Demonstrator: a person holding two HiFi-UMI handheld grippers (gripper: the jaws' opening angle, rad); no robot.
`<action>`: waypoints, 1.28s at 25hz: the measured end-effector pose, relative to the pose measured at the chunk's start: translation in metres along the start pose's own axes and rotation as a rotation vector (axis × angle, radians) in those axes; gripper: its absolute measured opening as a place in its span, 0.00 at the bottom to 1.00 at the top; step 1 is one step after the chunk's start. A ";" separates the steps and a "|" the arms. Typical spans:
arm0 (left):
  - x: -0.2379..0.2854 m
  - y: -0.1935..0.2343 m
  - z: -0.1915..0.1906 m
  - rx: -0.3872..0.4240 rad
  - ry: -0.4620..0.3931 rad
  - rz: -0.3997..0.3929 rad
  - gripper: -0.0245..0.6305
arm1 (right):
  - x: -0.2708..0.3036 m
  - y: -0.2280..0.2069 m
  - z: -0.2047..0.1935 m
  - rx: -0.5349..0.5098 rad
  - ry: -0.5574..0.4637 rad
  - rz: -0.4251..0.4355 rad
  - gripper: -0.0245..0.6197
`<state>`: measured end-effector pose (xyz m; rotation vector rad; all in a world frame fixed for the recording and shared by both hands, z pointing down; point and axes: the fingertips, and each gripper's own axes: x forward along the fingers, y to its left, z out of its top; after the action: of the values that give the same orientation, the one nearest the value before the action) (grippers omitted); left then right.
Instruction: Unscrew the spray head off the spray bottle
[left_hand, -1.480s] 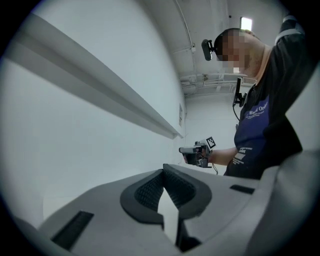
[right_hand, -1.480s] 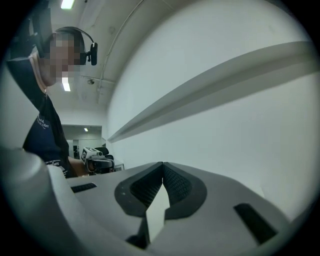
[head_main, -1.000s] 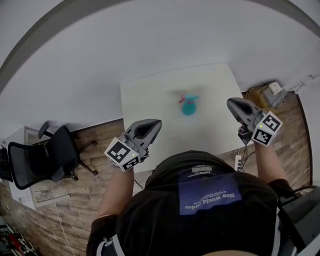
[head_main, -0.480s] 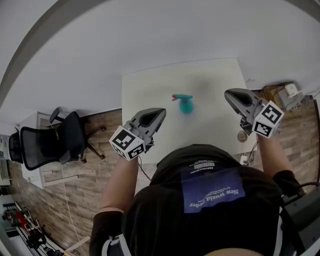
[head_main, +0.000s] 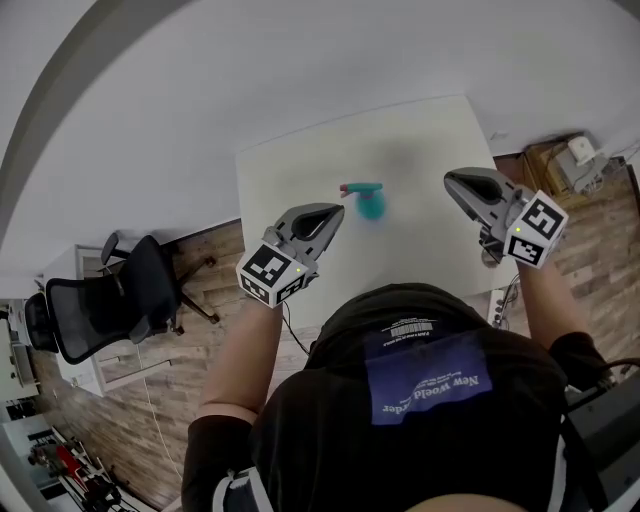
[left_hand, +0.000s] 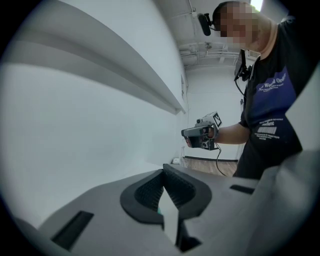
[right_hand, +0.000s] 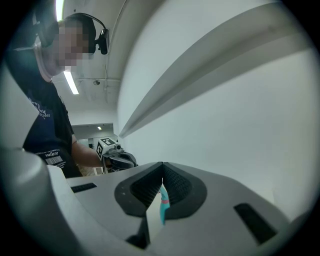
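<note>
Left claw (head_main: 333, 211) now nearer the spray bottle (head_main: 366, 199), right claw (head_main: 451, 181) farther off; both closed, empty.

A white rectangular table (head_main: 290, 180) stands on brown wood-plank flooring (head_main: 150, 420). Left of the table is a black swivel office chair (head_main: 148, 292). Right of the table is a brown box (head_main: 553, 172) with a small white device (head_main: 581, 150) on top.

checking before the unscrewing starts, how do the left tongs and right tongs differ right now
The left tongs sit closer to the spray bottle than the right tongs, which are further off on its other side. In the head view the left tongs point up and to the right, and the right tongs point up and to the left. Both are shut, hold nothing, aim roughly toward the bottle, and neither touches it.
</note>
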<state>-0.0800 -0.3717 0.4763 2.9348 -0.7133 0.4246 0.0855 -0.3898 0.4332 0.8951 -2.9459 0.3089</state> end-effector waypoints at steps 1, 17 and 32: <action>0.001 0.003 -0.001 0.008 0.018 -0.015 0.04 | 0.000 0.000 0.000 0.002 -0.001 -0.005 0.02; 0.067 0.036 -0.077 0.346 0.609 -0.292 0.34 | -0.006 -0.016 -0.007 0.037 -0.012 -0.048 0.02; 0.090 0.041 -0.148 0.586 0.917 -0.447 0.34 | -0.016 -0.032 -0.024 0.092 -0.024 -0.094 0.02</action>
<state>-0.0588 -0.4248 0.6453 2.6861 0.2231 1.9663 0.1158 -0.4022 0.4608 1.0523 -2.9206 0.4349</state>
